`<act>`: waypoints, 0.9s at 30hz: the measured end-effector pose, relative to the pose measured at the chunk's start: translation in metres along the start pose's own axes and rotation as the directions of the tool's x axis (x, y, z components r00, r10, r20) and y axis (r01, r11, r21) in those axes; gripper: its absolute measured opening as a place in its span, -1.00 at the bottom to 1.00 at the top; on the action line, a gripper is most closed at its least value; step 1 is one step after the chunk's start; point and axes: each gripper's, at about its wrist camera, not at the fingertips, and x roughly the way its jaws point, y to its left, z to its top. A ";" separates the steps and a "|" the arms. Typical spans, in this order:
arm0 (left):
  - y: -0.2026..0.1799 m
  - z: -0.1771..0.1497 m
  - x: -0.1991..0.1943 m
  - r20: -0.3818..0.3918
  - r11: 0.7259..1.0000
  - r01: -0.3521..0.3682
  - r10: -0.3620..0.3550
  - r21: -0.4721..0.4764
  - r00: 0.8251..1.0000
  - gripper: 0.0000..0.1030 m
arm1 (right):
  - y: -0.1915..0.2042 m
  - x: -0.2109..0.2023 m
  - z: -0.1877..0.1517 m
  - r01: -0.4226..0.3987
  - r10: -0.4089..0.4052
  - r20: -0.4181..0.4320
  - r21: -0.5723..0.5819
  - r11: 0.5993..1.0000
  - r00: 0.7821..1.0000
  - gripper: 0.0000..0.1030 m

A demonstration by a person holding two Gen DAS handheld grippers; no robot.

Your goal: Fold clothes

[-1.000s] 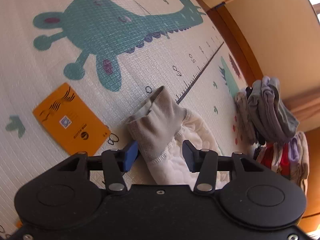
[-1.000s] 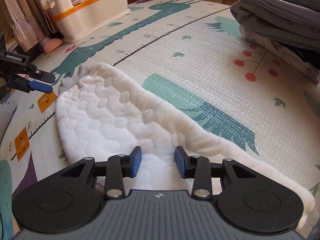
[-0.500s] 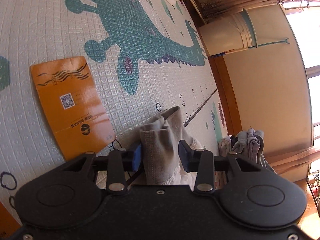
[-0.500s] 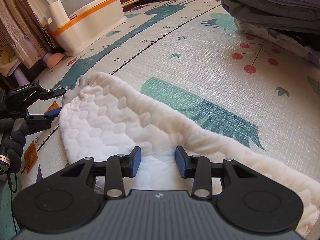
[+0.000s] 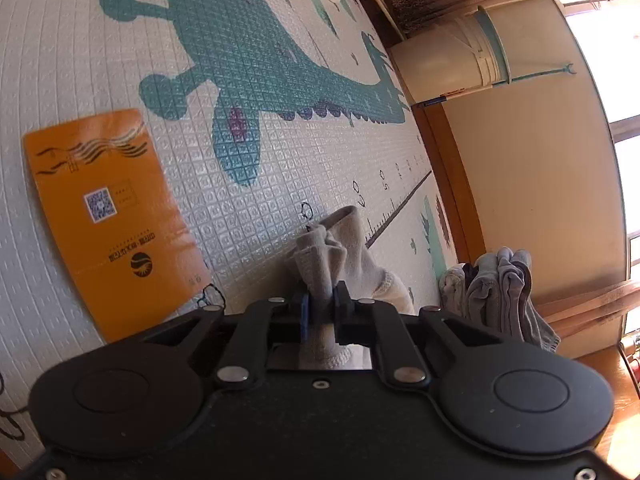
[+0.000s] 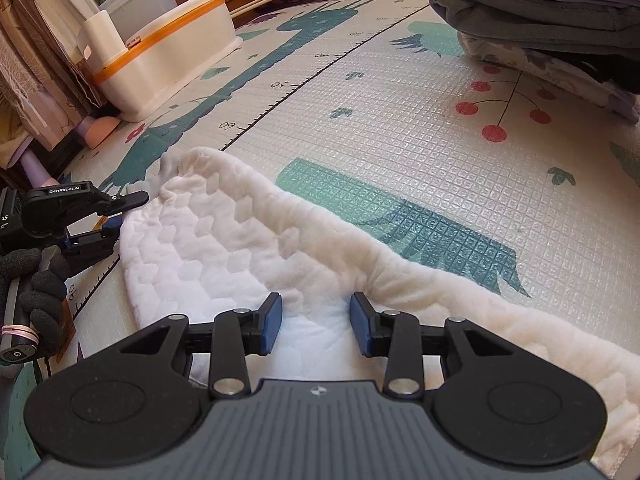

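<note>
The white quilted garment (image 6: 224, 256) lies spread on the play mat (image 6: 400, 128). Left tongs (image 5: 320, 308) are clenched on its grey cuff (image 5: 332, 256) at the far left; right tongs (image 6: 316, 320) hover released over the near edge. Next, likely a right-hand grip before any fold.

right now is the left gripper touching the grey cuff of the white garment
Touching. The left wrist view shows the left gripper shut on the grey cuff, the fabric bunched and pinched between both pads.

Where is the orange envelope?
In the left wrist view, the orange envelope lies flat on the play mat, left of the grey cuff and below the teal animal print.
</note>
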 end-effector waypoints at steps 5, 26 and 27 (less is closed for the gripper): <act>-0.002 0.023 -0.009 0.069 1.000 -0.018 0.017 0.010 0.997 -0.88 | 0.012 -0.026 0.005 -0.001 0.004 0.059 -0.055 0.999 0.998 -0.24; -0.154 -0.036 -0.036 -0.052 0.807 0.371 -0.392 0.460 0.918 -0.88 | -0.065 -0.028 -0.034 -0.213 0.212 0.047 0.399 0.892 0.976 -0.47; -0.161 -0.044 -0.034 -0.078 0.788 0.392 -0.406 0.475 0.911 -0.88 | -0.069 -0.028 -0.036 -0.225 0.223 0.055 0.428 0.875 0.973 -0.50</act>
